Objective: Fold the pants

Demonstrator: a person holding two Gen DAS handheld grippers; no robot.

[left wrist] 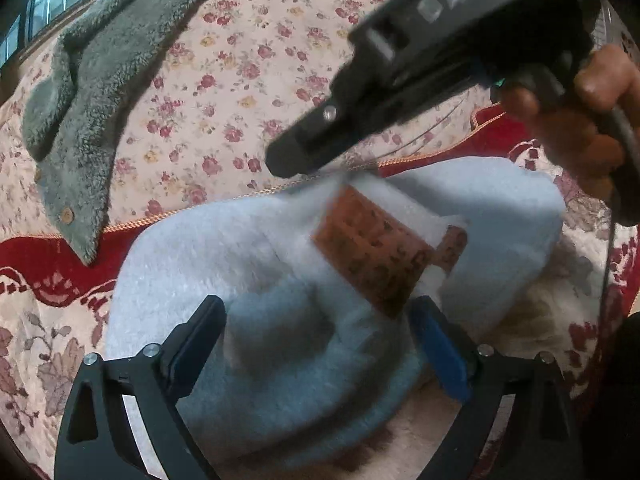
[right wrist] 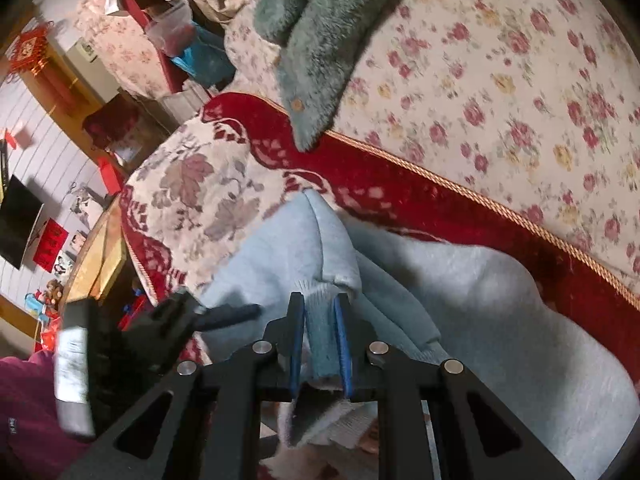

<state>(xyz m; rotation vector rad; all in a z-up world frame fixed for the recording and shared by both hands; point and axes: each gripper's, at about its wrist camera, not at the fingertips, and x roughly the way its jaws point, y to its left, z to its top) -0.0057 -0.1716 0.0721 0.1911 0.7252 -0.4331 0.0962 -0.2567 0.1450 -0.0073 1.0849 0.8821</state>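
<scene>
The light blue pants [right wrist: 460,320] lie bunched on a bed, over its red-bordered leaf-patterned cover [right wrist: 192,192], and the fold looks only just begun. The right gripper [right wrist: 320,320] has its jaws pressed together on a ribbed edge of the pants, probably a cuff or the waistband; blur makes it hard to say which. That pinched edge stands up above the rest of the cloth, so the step in hand appears to be lifting one end to carry it across.

The left gripper [left wrist: 316,336] hangs just over the middle of the pants with its jaws spread wide and nothing between them. A brown patterned label [left wrist: 372,248] shows on the inside of the cloth just beyond its fingertips.

The next move likely calls for the left jaws to close on a matching edge or pin the heap down, so the raised end can be drawn out flat instead of dragging the whole garment along.

Past the gold cord trim, a floral bedspread [left wrist: 224,92] covers the bed, and a grey-green fleece garment [left wrist: 80,120] with a wooden button lies on it, well apart from the pants. Beyond the bed, the right wrist view shows a cluttered room with red decorations on a pale panelled wall and a dark screen [right wrist: 18,220].
</scene>
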